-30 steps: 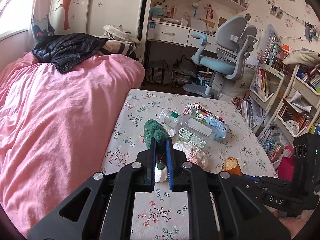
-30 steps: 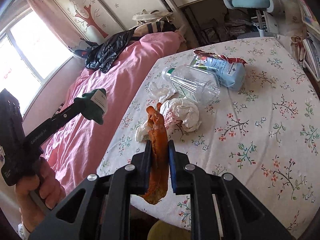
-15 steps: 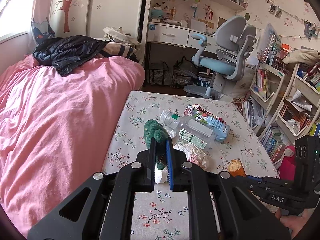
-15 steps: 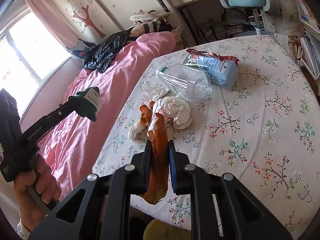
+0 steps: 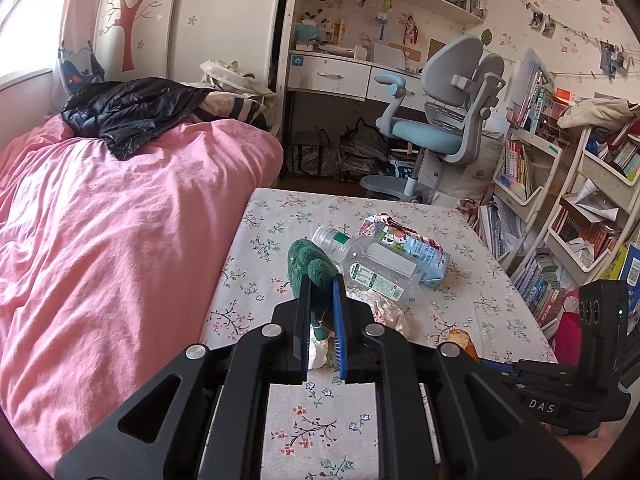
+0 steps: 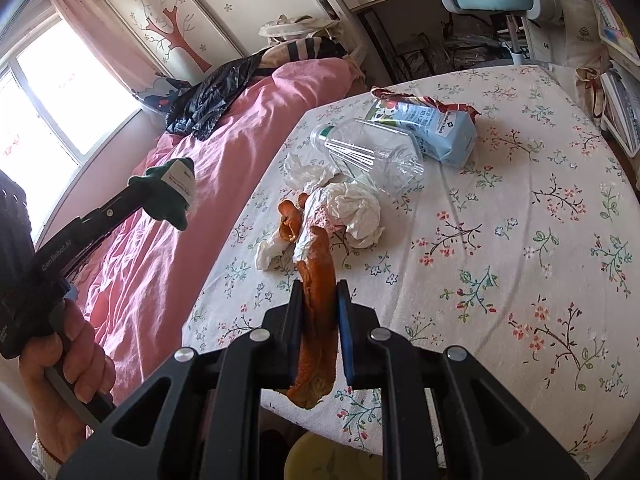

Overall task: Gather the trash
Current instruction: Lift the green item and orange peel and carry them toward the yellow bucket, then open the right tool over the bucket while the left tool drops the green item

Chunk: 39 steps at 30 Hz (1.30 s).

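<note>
My left gripper [image 5: 322, 280] is shut on a green plush toy [image 5: 308, 260] with a white tag and holds it above the table's left side. The same toy [image 6: 168, 192] shows at the left in the right wrist view. My right gripper [image 6: 319, 284] is shut on an orange-brown peel [image 6: 320, 256], which hangs over the near edge of the floral table [image 6: 520, 240]. On the table lie a clear plastic bottle [image 6: 368, 152], a blue snack bag [image 6: 432, 128], crumpled tissues [image 6: 352, 212] and another peel piece [image 6: 290, 220].
A bed with a pink cover [image 5: 120, 240] runs along the table's left side. A blue desk chair [image 5: 440, 132] stands beyond the far edge, bookshelves [image 5: 580, 220] to the right. A yellowish round container [image 6: 328, 456] shows below the near table edge.
The right gripper with the peel has drifted slightly back toward the near table edge. The left gripper and the toy have stayed put.
</note>
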{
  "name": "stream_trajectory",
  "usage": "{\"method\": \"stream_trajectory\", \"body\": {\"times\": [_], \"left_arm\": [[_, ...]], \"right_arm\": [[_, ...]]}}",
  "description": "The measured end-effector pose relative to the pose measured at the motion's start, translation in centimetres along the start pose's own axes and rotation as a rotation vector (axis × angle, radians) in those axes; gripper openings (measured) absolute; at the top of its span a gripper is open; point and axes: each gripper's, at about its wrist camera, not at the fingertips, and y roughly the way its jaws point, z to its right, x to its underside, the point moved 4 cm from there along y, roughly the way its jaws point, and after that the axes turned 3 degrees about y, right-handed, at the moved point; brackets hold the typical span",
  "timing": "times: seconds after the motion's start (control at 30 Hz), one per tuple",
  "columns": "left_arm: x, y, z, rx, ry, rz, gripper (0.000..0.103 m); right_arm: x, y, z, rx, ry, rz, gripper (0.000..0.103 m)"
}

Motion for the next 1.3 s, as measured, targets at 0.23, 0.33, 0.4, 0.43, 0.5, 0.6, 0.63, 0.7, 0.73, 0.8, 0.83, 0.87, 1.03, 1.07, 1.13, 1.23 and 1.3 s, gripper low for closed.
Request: {"method": "stream_trajectory", "body": {"times": [0.23, 0.33, 0.4, 0.43, 0.5, 0.6, 0.63, 0.7, 0.73, 0.8, 0.83, 0.87, 1.03, 1.07, 1.13, 1.23, 1.3], "left_arm": [[0.2, -0.5, 0.3, 0.002, 0.011, 0.012, 0.01], [0.2, -0.8, 0.5, -0.003, 0.024, 0.018, 0.01], [0.4, -1.1, 0.6, -0.006, 0.032, 0.022, 0.01], [0.5, -1.3, 0.7, -0.004, 0.033, 0.024, 0.01], [0.7, -1.6, 0.7, -0.001, 0.034, 0.025, 0.01], [1.2, -2.0, 0.9, 0.001, 0.039, 0.02, 0.01], [1.4, -2.2, 0.9, 0.002, 0.04, 0.018, 0.01], [1.7, -2.4, 1.0, 0.007, 0.042, 0.012, 0.01], [2.0, -2.5, 1.0, 0.009, 0.044, 0.009, 0.01], [2.4, -2.8, 1.1, 0.013, 0.047, 0.004, 0.01], [2.6, -2.9, 1.2, 0.014, 0.049, 0.002, 0.01], [2.8, -3.1, 1.2, 0.016, 0.049, 0.0, 0.01], [3.9, -3.6, 1.4, 0.025, 0.042, -0.02, 0.01], [4.2, -3.8, 1.4, 0.028, 0.04, -0.024, 0.01], [4.8, -4.2, 1.7, 0.032, 0.043, -0.033, 0.01], [5.8, -4.8, 2.3, 0.039, 0.058, -0.047, 0.01], [6.7, -5.2, 2.8, 0.043, 0.071, -0.065, 0.01]], "right_arm": [[0.7, -0.6, -1.0, -0.016, -0.01, 0.002, 0.017], [1.7, -0.8, -1.3, -0.032, 0.007, 0.0, 0.017], [2.8, -0.8, -1.7, -0.043, 0.01, -0.011, 0.017], [3.2, -0.8, -2.0, -0.046, 0.011, -0.017, 0.017], [4.4, -0.8, -2.4, -0.054, 0.013, -0.031, 0.017], [6.4, -0.8, -2.7, -0.063, 0.023, -0.056, 0.018], [7.0, -0.7, -2.8, -0.064, 0.025, -0.066, 0.018], [8.3, -0.5, -2.9, -0.065, 0.03, -0.088, 0.018], [9.1, -0.4, -2.9, -0.064, 0.032, -0.1, 0.018], [10.5, -0.2, -3.0, -0.061, 0.038, -0.125, 0.019], [11.0, -0.1, -3.0, -0.059, 0.041, -0.136, 0.019], [11.7, 0.0, -2.9, -0.056, 0.043, -0.15, 0.02], [13.8, 0.1, -2.2, -0.023, 0.073, -0.189, 0.034], [13.9, -0.1, -2.1, -0.019, 0.077, -0.187, 0.035], [14.1, -0.4, -1.8, -0.014, 0.086, -0.181, 0.036], [13.7, -1.1, -1.8, -0.008, 0.093, -0.148, 0.038], [13.1, -2.0, -1.7, -0.003, 0.093, -0.108, 0.043]]}}
